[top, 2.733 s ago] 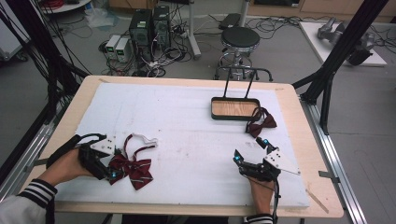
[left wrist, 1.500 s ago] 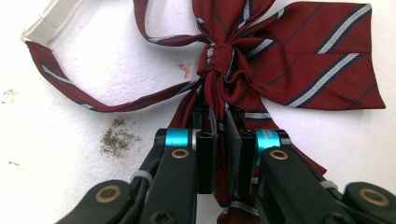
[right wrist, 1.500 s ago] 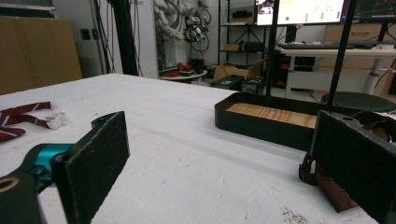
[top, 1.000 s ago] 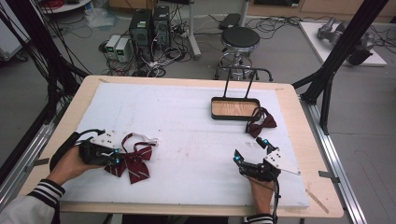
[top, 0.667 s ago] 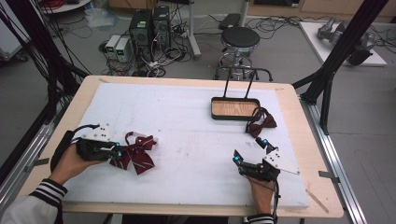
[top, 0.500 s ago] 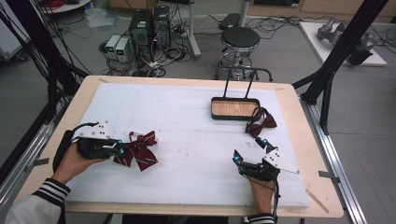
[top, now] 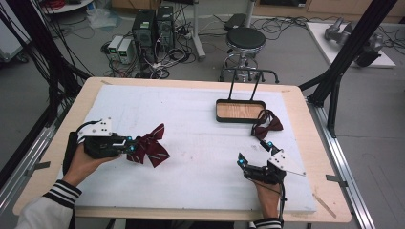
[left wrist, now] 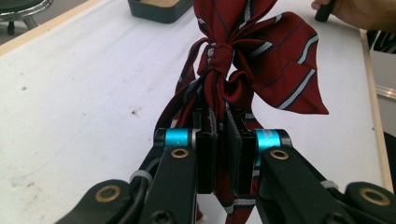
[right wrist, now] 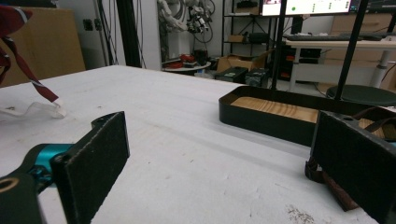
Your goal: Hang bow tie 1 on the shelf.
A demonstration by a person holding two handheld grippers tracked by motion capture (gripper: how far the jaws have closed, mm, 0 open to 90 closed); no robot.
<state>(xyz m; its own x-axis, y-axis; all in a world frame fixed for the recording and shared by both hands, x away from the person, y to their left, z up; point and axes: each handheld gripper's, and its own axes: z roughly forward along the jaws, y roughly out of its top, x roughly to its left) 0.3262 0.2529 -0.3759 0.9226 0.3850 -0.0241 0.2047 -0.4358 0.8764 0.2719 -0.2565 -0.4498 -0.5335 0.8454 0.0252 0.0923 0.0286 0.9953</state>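
Observation:
My left gripper [top: 130,144] is at the table's left side, shut on a dark red striped bow tie [top: 149,145]. In the left gripper view the jaws pinch the tie [left wrist: 275,60] just below its knot, and the left gripper [left wrist: 223,140] holds it above the white sheet. My right gripper [top: 254,153] rests near the front right, open with nothing between its pads [right wrist: 93,158]. In the right gripper view, the tie's pale strap end [right wrist: 32,109] touches the sheet at far left. A second, darker bow tie [top: 267,125] lies beside a black tray [top: 240,119].
The tray [right wrist: 261,122] has a wooden floor and a tall wire handle at its far side. The darker tie [right wrist: 327,182] lies just ahead of my right gripper's right jaw. A white sheet [top: 200,109] covers the wooden tabletop. A stool and computers stand beyond the far edge.
My left gripper has swung the striped bow tie up off the sheet and carried it a little right and toward the far side. The right gripper has stayed put.

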